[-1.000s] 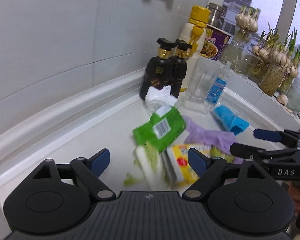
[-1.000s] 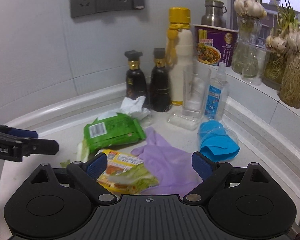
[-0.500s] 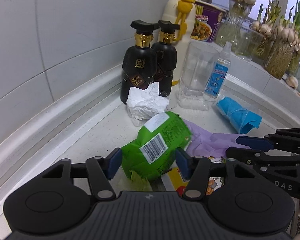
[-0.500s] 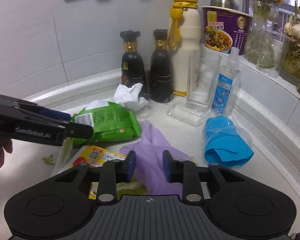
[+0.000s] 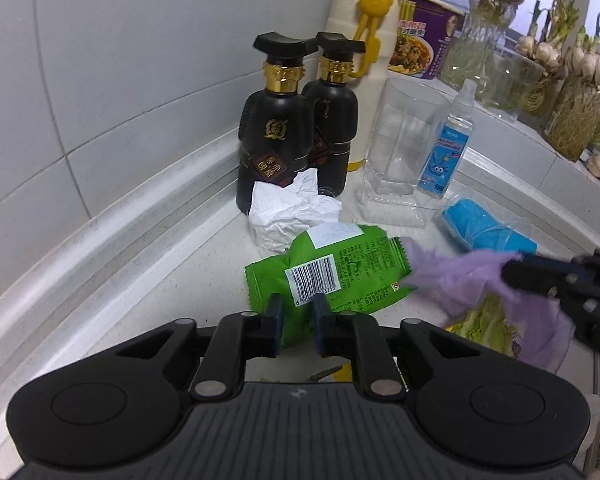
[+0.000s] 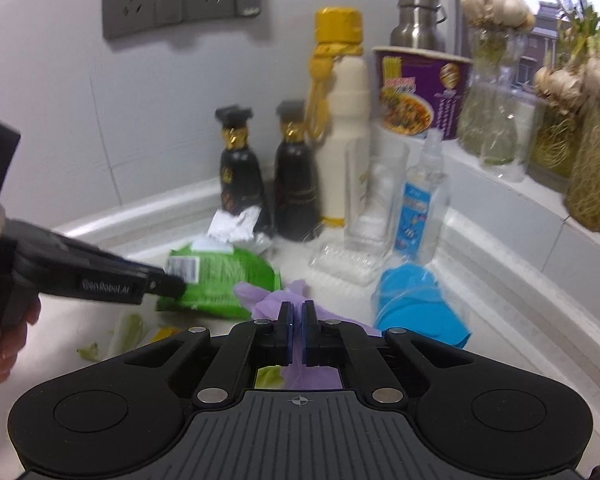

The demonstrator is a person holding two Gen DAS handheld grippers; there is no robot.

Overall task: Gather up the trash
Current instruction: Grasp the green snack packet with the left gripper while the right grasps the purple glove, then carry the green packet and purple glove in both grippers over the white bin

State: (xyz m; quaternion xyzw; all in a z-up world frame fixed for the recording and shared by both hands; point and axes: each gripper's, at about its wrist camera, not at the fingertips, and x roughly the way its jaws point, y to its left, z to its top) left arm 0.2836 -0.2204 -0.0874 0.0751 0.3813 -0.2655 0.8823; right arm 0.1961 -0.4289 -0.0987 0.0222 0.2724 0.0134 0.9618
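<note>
My left gripper (image 5: pixel 296 314) is shut on the near edge of a green snack wrapper (image 5: pixel 340 268) and holds it over the white counter. It also shows in the right wrist view (image 6: pixel 220 280). My right gripper (image 6: pixel 296 320) is shut on a purple glove (image 6: pixel 272 300), which hangs from it in the left wrist view (image 5: pixel 460 276). A crumpled white tissue (image 5: pixel 292 212) lies by the black bottles. A blue glove in a clear cup (image 6: pixel 416 304) lies to the right. A yellow wrapper and lettuce scraps (image 5: pixel 484 324) lie under the glove.
Two black bottles (image 5: pixel 276 128), a cream bottle with a yellow cap (image 5: pixel 364 40), a clear glass (image 5: pixel 404 136) and a small spray bottle (image 5: pixel 448 144) stand at the back corner. A noodle cup (image 6: pixel 416 92) and garlic jars (image 6: pixel 496 80) sit on the sill.
Both grippers closed from open: the left on the green wrapper, the right on the purple glove. Both items have lifted off the counter.
</note>
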